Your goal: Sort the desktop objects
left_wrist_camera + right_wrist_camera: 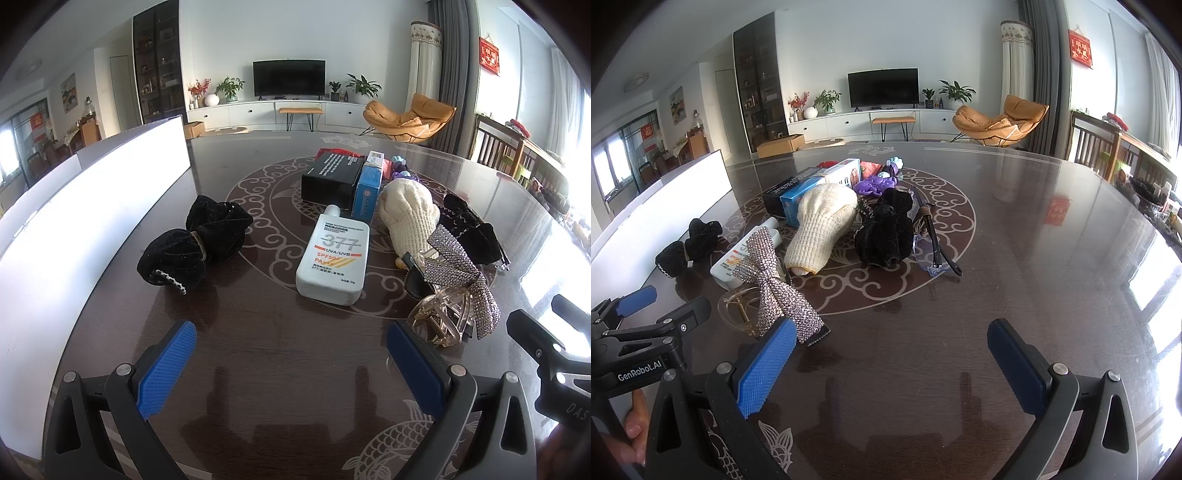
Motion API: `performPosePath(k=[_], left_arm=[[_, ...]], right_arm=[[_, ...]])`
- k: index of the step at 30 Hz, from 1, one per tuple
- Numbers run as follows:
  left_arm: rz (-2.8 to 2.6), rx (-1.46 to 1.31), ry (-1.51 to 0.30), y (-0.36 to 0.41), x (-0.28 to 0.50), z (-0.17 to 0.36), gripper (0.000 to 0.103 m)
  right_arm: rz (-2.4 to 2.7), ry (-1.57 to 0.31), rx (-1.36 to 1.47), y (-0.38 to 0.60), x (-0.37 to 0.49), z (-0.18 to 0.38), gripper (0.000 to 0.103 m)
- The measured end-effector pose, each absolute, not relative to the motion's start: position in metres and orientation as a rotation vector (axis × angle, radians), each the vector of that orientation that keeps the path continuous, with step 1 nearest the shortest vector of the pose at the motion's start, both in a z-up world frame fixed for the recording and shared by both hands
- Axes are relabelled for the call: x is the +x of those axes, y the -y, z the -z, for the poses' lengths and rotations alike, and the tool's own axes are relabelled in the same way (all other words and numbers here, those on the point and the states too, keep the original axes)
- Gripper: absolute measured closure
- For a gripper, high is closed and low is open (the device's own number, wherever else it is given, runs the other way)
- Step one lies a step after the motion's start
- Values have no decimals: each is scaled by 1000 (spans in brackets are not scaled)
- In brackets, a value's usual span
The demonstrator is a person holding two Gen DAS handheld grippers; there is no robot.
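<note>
Both grippers hover low over the dark patterned worktop [1015, 229], fingers spread wide and holding nothing: the left gripper [291, 354] faces the pile from its near left, the right gripper [892, 354] from its near right.

The white bin [92, 206] stands along the worktop's left edge; only its outer wall shows, so what lies inside cannot be told. Just beside it, apart from the pile, lies a black scrunchie [192, 243].

The rest lies loose in the worktop's middle. A white sunscreen bottle [334, 258] lies flat, cap pointing away. Behind it a black box [330, 179] and a blue box [367, 190] lie side by side, touching. A cream knit glove [822, 229] lies against the blue box. To the glove's right sits a second black scrunchie [884, 230], with glasses [931, 240] just beyond. Nearest the grippers, a rhinestone bow [775, 284] rests over a clear claw clip [738, 308]. A purple toy [875, 184] sits at the far side.
</note>
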State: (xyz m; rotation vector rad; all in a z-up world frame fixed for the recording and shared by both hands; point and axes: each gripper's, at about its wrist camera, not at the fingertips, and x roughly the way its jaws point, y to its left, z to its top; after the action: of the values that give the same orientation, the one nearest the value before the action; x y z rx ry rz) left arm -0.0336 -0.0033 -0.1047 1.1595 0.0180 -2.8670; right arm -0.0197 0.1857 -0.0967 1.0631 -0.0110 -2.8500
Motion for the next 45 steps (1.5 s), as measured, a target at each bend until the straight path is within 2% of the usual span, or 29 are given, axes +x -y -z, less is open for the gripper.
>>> performPosePath(k=[45], left_arm=[[2861, 1157, -29, 3, -34, 104, 0]], right_arm=[[2847, 12, 1064, -187, -20, 96, 0]])
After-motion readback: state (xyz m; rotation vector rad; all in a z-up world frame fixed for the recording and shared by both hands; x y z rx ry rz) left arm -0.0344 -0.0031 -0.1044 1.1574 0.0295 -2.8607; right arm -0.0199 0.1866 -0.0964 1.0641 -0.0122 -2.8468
